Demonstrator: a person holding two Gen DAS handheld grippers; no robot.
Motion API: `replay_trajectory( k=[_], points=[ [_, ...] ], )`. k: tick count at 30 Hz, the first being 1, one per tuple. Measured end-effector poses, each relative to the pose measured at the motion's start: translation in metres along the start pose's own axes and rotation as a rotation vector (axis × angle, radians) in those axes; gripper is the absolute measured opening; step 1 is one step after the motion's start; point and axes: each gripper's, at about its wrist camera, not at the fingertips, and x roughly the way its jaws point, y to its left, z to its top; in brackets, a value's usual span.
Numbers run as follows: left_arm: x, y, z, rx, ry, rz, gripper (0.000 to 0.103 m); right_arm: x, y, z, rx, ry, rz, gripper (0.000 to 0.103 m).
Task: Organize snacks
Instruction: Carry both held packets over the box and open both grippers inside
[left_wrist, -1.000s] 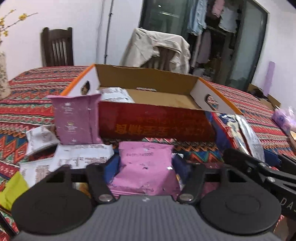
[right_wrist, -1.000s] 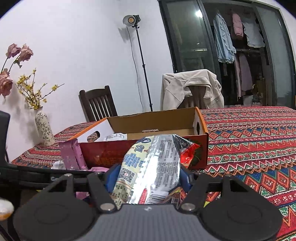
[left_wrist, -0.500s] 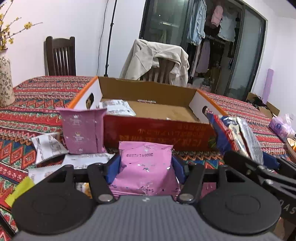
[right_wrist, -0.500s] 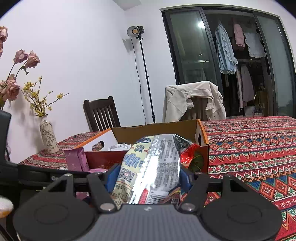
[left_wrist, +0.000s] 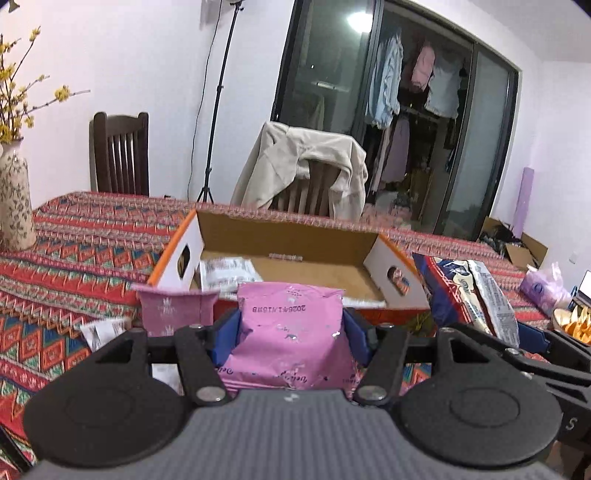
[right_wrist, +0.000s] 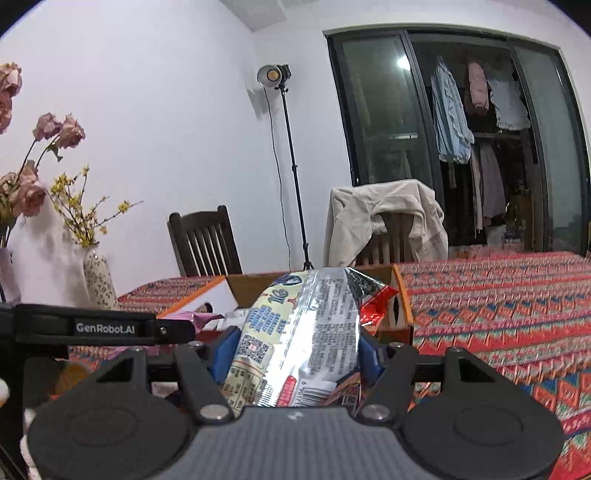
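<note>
Crinkled pink foil pouch (left_wrist: 290, 341) sat clamped in the left hand-held gripper (left_wrist: 290, 338), just before the rectangular cardboard box (left_wrist: 291, 236). Glossy silver snack packet (right_wrist: 306, 332) was pinched in the right hand-held gripper (right_wrist: 295, 354), above the woven patterned surface (right_wrist: 498, 306).

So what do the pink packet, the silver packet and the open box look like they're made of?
Pink snack packet: likely thin plastic film, with creases and small glints. Silver printed snack packet: seemingly metallised foil, mirror-shiny and crinkled. Open red-and-orange box: cardboard, with a matte brown inside and cut handle holes.
</note>
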Motion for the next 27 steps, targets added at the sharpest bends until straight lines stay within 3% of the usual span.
replay_trajectory(
  k=[13,27],
  points=[
    [0.01,0.008,0.046,-0.048,-0.047,0.007,0.062,0.018,-0.004,0.056,-0.004,-0.026,-0.035,0.065],
    [0.066,0.032,0.091,-0.12,-0.045,0.102,0.062,0.108,-0.013,0.076,0.046,0.036,-0.096,0.065]
  ],
)
